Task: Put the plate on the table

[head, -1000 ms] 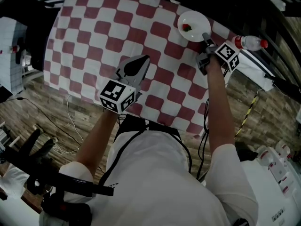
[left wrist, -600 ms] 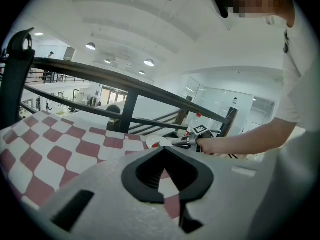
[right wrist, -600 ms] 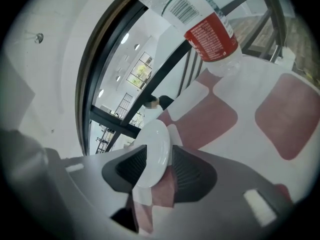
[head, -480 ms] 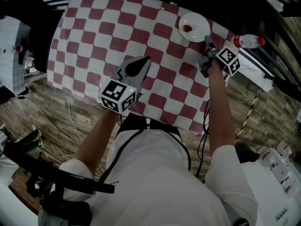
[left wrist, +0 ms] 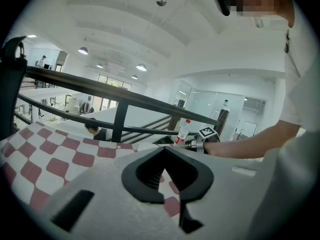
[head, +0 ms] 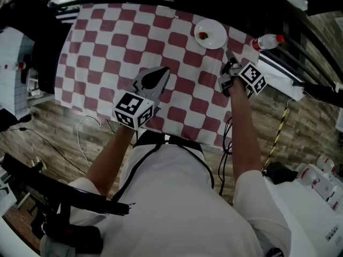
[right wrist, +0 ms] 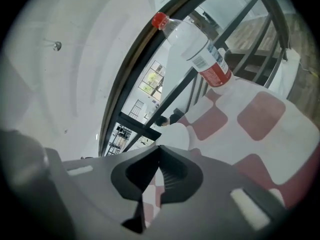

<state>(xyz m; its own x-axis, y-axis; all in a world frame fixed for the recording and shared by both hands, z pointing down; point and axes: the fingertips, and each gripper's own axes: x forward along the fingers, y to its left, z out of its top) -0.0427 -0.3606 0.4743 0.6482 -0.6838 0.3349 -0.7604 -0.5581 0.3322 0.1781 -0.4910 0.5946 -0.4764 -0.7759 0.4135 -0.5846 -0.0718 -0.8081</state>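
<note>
A small white plate (head: 210, 33) with a red bit of food (head: 203, 35) on it lies on the red-and-white checked table (head: 107, 47), near the far right edge. My right gripper (head: 229, 55) hangs just short of the plate, apart from it. Its jaws have just been closing and now stand shut with nothing between them. In the right gripper view the plate (right wrist: 176, 133) shows just beyond the closed tips (right wrist: 160, 148). My left gripper (head: 163, 68) hovers over the middle of the table, shut and empty (left wrist: 164, 149).
A clear bottle with a red cap (head: 266, 40) lies at the table's right edge, close to my right gripper; it also shows in the right gripper view (right wrist: 197, 46). A dark railing (left wrist: 120, 101) runs behind the table. White sheets (head: 284, 74) lie right of the table.
My right gripper has drawn back from the plate's rim, which it was at a second ago, and the plate stays on the table. The left gripper has barely shifted.
</note>
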